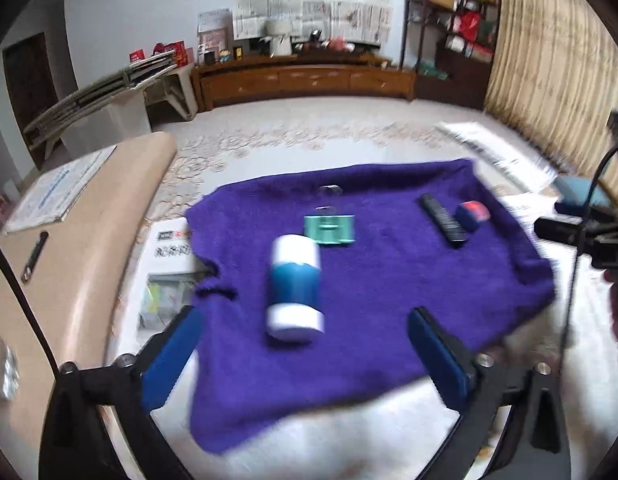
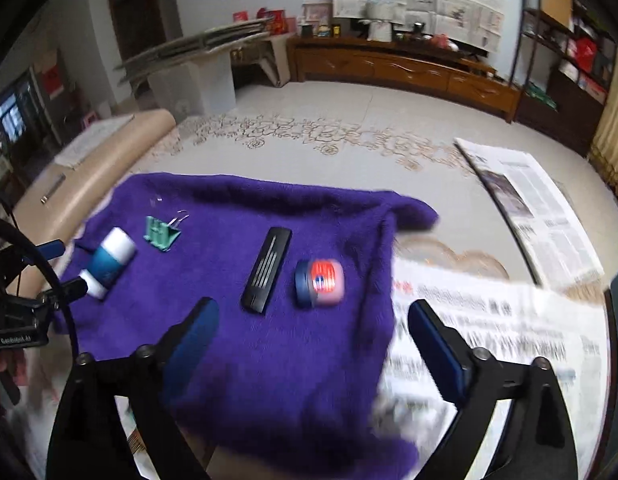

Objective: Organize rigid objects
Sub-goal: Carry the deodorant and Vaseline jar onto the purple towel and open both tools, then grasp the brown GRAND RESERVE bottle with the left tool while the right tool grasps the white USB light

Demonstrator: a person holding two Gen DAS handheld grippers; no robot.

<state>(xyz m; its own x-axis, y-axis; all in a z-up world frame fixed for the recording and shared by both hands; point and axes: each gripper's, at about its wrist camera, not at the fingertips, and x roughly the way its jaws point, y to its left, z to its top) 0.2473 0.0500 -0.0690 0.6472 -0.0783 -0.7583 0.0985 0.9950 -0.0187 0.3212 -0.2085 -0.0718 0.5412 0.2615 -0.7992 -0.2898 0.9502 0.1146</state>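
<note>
1. Left gripper (image 1: 305,346): jaws spread wide, nothing between the blue pads, hovering above the near part of the purple towel (image 1: 389,280).
2. Right gripper (image 2: 313,334): likewise spread wide and empty, above the towel's near right part.
3. Nearest on the towel, toward its left side: a blue-and-white cylindrical container (image 1: 295,286) lying on its side, white at both ends, contents not visible.
4. Just beyond that container: a green binder clip (image 1: 329,230) with its wire handles pointing away.
5. Right of the clip, well apart: a black rectangular bar (image 2: 267,270) lying flat.
6. Just beside the bar, on its right: a small round tin (image 2: 320,289), blue-sided with a red-and-pink patterned lid, tipped on its side and shut.
7. Under and around the towel: newspaper sheets (image 2: 489,320) spread on the floor.
8. Left of the towel: a beige cushioned bench (image 1: 109,216).
</note>
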